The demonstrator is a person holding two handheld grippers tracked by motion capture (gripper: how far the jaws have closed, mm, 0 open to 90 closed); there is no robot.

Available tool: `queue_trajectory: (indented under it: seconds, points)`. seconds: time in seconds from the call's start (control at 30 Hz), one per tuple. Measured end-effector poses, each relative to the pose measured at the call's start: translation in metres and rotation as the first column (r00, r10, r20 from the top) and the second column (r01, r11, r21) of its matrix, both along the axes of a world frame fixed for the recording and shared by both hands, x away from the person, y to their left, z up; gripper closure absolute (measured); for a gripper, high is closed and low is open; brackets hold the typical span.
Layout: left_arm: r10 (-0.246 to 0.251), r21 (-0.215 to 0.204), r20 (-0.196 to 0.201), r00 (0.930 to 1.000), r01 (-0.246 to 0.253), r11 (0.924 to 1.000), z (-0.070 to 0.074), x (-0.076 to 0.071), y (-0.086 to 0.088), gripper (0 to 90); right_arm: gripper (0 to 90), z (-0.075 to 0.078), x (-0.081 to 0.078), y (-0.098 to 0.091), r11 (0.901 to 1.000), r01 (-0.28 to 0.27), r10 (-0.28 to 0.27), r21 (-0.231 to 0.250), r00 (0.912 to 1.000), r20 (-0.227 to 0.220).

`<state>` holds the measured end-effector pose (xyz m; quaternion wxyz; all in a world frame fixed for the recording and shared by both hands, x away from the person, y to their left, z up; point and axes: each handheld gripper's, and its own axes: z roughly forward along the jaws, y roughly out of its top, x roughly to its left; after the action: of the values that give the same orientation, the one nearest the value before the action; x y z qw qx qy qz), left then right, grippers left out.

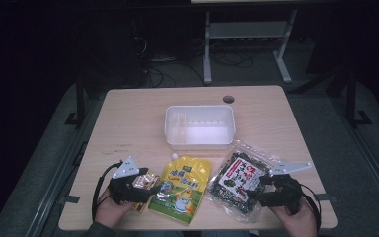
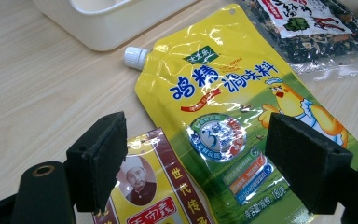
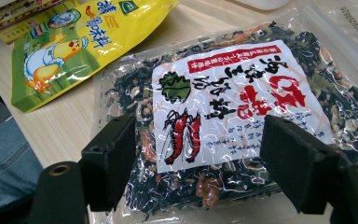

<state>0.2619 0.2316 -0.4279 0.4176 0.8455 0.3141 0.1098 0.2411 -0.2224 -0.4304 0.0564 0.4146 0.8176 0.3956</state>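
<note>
Both grippers were spread wide, gripping nothing.
Your left gripper [image 1: 145, 190] sat over the small red-and-yellow packet [image 2: 156, 196], the yellow spouted pouch [image 2: 242, 116] (鸡精调味料, chicken cartoon) just right, long axis toward the white tub [image 1: 200, 126]. Your right gripper [image 1: 262, 190] straddled the clear seaweed bag's [image 3: 223, 126] near edge; shrimp label.

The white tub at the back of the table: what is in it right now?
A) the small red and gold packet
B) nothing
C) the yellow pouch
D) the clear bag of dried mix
B: the white tub shows a bare inside, while the yellow pouch, the clear bag and the small packet lie on the table in front of it.
</note>
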Motion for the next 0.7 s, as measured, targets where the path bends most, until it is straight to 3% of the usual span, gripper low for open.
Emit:
queue_trajectory:
  seconds: [0.7]
  points:
    - [-0.016,-0.011,-0.011,0.9998,0.016,0.9998,0.008,-0.005,-0.013,18.1,24.2,0.004,0.003,-0.006,0.9991,-0.015,0.014,0.039,0.9999,0.004]
